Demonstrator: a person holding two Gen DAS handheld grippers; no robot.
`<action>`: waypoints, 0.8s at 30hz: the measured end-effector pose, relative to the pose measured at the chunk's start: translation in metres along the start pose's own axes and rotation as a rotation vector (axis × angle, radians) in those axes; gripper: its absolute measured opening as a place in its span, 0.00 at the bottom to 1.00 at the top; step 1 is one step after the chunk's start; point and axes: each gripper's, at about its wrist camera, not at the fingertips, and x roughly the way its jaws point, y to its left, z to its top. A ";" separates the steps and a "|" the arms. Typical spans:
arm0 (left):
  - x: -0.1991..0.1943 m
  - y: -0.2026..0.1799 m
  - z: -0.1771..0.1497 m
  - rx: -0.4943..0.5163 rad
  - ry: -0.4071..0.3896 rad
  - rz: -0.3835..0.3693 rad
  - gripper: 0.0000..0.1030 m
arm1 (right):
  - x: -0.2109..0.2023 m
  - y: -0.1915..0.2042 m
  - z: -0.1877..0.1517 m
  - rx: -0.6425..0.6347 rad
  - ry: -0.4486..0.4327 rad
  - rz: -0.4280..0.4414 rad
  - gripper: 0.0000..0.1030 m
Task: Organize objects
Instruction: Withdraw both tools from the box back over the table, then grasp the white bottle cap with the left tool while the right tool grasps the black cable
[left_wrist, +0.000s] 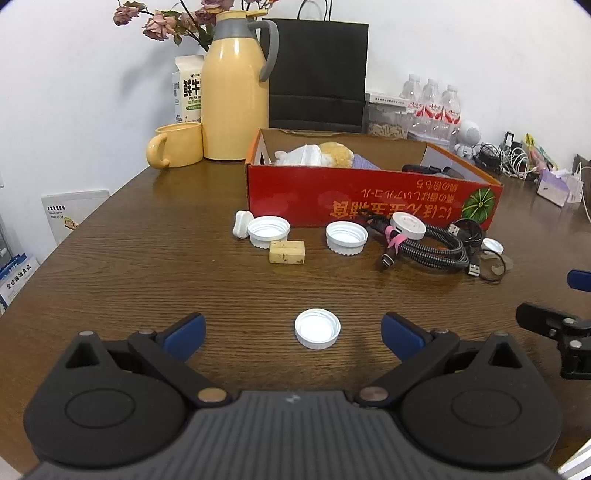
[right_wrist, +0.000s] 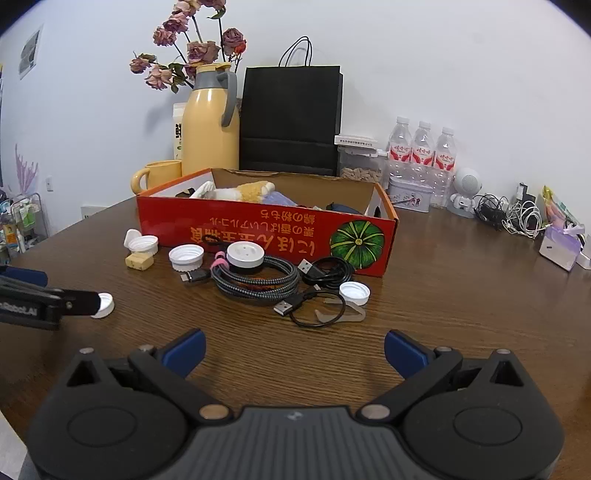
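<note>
A small white bottle cap (left_wrist: 317, 328) lies open side up on the brown table, between the blue fingertips of my left gripper (left_wrist: 293, 334), which is open and not touching it. My right gripper (right_wrist: 294, 347) is open over bare table, with nothing between its fingers. Further on, in front of the red cardboard box (left_wrist: 369, 199), lie two larger white caps (left_wrist: 268, 230) (left_wrist: 346, 236), a yellowish block (left_wrist: 287, 252), a white puck (left_wrist: 408, 225) on coiled braided cables (left_wrist: 424, 247), and another small cap (right_wrist: 354, 291). The box holds a plush toy and other items.
Behind the box stand a yellow thermos jug (left_wrist: 234, 99), a yellow mug (left_wrist: 177, 146), a milk carton, a black paper bag (left_wrist: 317, 74) and water bottles (right_wrist: 421, 147). A tangle of chargers (right_wrist: 517, 218) and a tissue pack sit at the far right.
</note>
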 end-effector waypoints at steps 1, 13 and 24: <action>0.003 -0.002 0.001 0.005 0.002 0.003 1.00 | 0.000 0.000 0.000 0.001 0.001 0.000 1.00; 0.017 -0.011 -0.006 0.024 -0.008 -0.020 0.31 | 0.010 -0.006 -0.004 0.014 0.018 -0.004 1.00; 0.016 -0.015 0.003 0.027 -0.040 -0.038 0.29 | 0.026 -0.013 0.006 -0.020 0.021 -0.036 1.00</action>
